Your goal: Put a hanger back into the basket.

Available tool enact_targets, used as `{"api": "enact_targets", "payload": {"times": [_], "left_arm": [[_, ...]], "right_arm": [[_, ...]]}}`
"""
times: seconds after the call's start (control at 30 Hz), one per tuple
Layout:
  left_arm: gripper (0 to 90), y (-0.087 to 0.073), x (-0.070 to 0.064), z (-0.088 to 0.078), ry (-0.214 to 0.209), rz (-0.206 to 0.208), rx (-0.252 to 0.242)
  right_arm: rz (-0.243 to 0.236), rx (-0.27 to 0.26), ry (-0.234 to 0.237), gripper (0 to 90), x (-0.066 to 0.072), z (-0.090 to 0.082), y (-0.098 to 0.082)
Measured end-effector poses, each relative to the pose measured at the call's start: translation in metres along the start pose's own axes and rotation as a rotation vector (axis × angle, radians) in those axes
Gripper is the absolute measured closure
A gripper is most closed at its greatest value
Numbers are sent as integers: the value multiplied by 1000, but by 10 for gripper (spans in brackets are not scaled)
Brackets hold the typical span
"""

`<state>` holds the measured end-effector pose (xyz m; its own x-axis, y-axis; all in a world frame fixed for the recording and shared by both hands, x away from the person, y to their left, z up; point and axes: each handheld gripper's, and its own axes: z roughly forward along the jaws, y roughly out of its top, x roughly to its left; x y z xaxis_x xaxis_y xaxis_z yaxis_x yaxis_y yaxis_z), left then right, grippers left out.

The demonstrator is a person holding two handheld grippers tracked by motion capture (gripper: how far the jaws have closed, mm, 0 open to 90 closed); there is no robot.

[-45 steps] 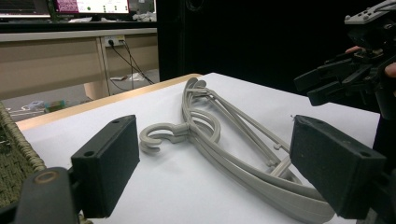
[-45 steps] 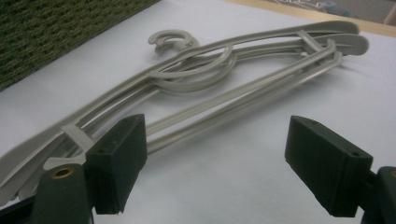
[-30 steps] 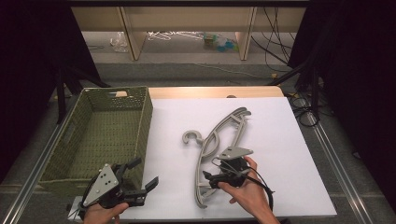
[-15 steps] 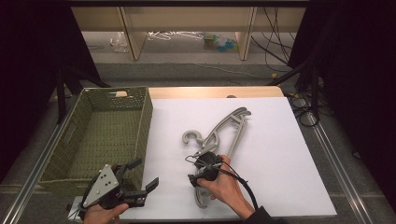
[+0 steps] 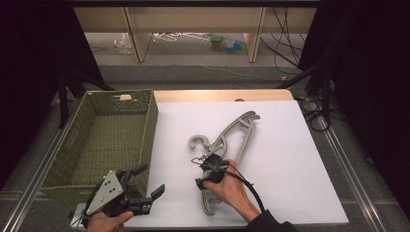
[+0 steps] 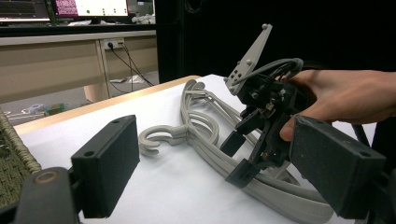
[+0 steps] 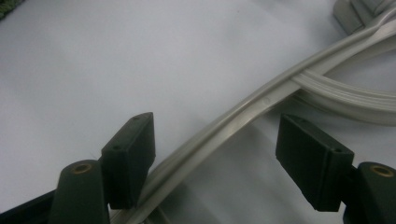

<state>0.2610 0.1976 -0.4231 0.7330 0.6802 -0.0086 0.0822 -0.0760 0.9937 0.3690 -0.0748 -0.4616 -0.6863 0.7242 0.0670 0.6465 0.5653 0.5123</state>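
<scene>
The hangers are moulded grey plastic with a smooth, faintly glossy finish and ribbed edges along each arm. The basket is woven from olive-green strands, giving a coarse, matt texture. The worktop carries a white, smooth, matt sheet; a pale wood edge shows along its far side. The pads on the right hand-held gripper and the left hand-held gripper are black, matt and finely grained. A flat grey plate tops the left hand-held gripper.

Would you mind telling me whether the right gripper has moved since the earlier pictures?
Yes. The right gripper has shifted left along the grey plastic hangers, toward the green woven basket; its jaws have just been closing, a hanger arm between them.
</scene>
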Motion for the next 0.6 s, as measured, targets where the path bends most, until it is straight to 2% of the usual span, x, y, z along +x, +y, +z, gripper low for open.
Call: {"api": "enact_targets", "payload": {"times": [0.07,0.2,0.4,0.6], "left_arm": [[158,0,0,0,-1,0,0],[158,0,0,0,-2,-1,0],[158,0,0,0,-2,2,0],[158,0,0,-1,-1,0,-1]], "right_arm": [[16,9,18,335,-1,3,1],[18,19,39,405,-1,8,2],[48,23,53,455,-5,7,3],[67,20,54,480,-4,4,2]]}}
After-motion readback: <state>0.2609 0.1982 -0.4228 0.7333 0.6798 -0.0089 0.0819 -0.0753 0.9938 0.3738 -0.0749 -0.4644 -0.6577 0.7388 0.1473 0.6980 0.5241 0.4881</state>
